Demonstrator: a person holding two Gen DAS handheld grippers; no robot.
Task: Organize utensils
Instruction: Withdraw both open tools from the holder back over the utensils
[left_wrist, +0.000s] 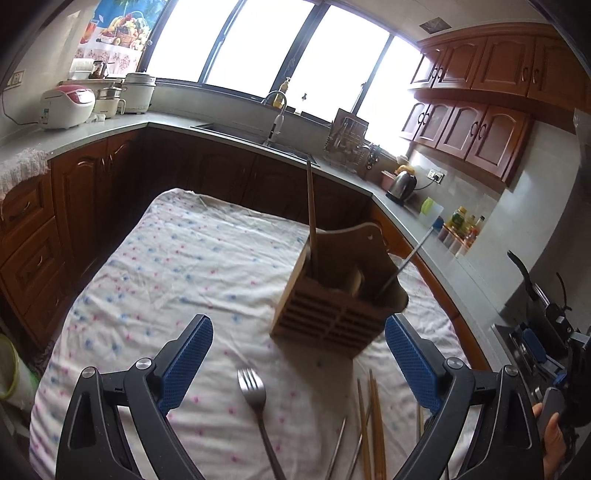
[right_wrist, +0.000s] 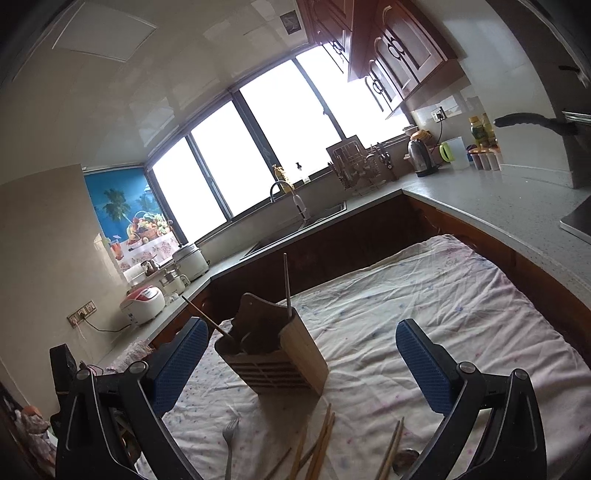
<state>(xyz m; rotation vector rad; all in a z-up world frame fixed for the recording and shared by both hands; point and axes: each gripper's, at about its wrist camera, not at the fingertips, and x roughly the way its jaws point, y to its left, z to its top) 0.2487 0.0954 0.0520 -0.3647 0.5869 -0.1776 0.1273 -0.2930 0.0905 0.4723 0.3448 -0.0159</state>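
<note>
A wooden utensil holder stands on the cloth-covered table, also in the right wrist view. It holds a wooden chopstick and a metal utensil. A steel fork lies in front of it between the left gripper's fingers; it also shows in the right wrist view. Loose chopsticks lie beside the fork, also in the right wrist view. My left gripper is open and empty above the fork. My right gripper is open and empty, near the holder.
The table sits inside a U-shaped kitchen counter with a sink and faucet, rice cookers, a dish rack, a kettle and bottles. A spoon bowl lies near the right gripper.
</note>
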